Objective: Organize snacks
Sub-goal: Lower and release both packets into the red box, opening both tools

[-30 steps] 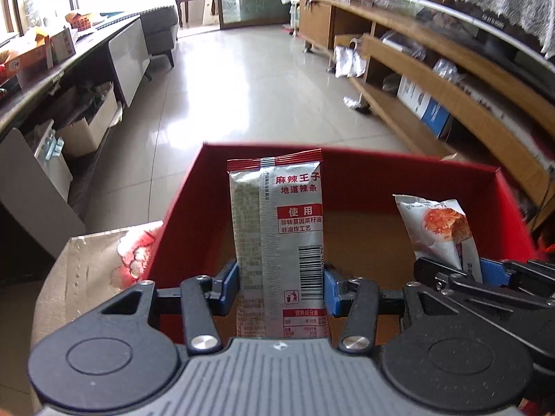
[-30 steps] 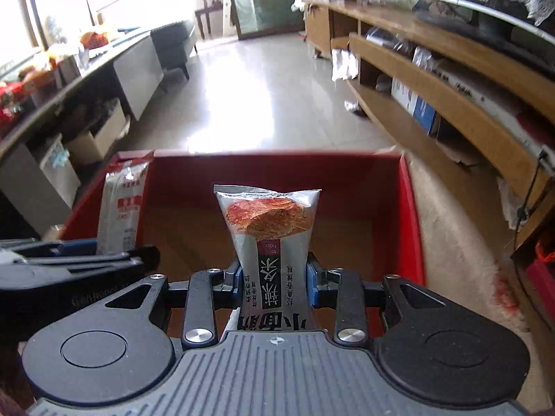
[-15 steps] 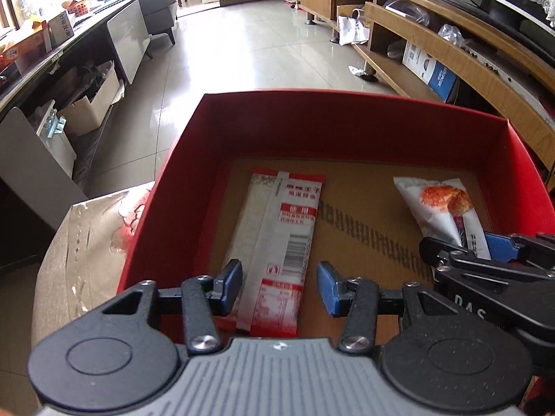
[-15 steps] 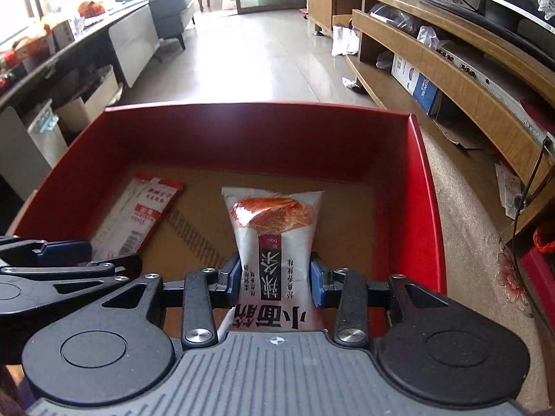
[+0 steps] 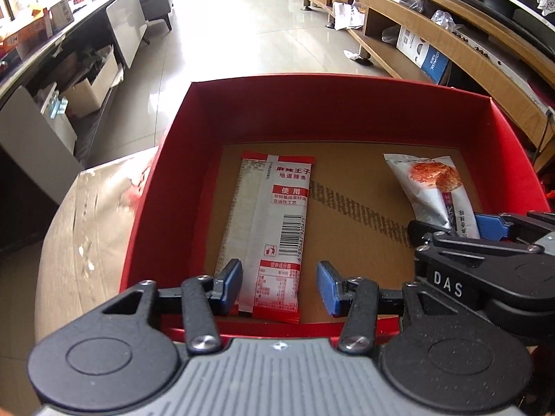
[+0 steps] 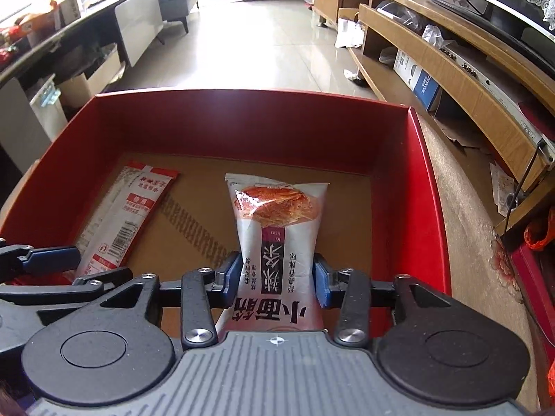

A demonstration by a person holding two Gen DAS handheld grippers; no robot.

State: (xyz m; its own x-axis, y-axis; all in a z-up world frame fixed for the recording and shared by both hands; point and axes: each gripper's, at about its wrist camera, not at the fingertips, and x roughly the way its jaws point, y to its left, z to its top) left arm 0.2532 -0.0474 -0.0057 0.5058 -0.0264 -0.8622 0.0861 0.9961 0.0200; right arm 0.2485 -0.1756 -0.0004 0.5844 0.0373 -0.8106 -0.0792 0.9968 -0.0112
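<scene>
Snacks in red box (image 5: 329, 111): 2 pkts on floor.
L gripper (image 5: 279, 286) jaws apart, strip pkt (image 5: 274, 228) flat between, not gripped; R gripper (image 6: 277, 277) jaws opening, pads touching bun pkt (image 6: 277, 235) sides.

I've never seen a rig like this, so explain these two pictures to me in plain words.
No robot here: a person holds a two-finger tool in each hand, and a wide-angle camera on each looks forward along its fingers. One picture comes from the left tool, the other from the right.

Both look down into a red box with a cardboard floor. A long silver-and-red snack packet lies flat in it. The left hand-held gripper stands open around the packet's near end, not squeezing it.

The right hand-held gripper has a white bun packet between its blue pads, which touch its sides. Its jaws are opening, so it looks like a release into the box.
</scene>
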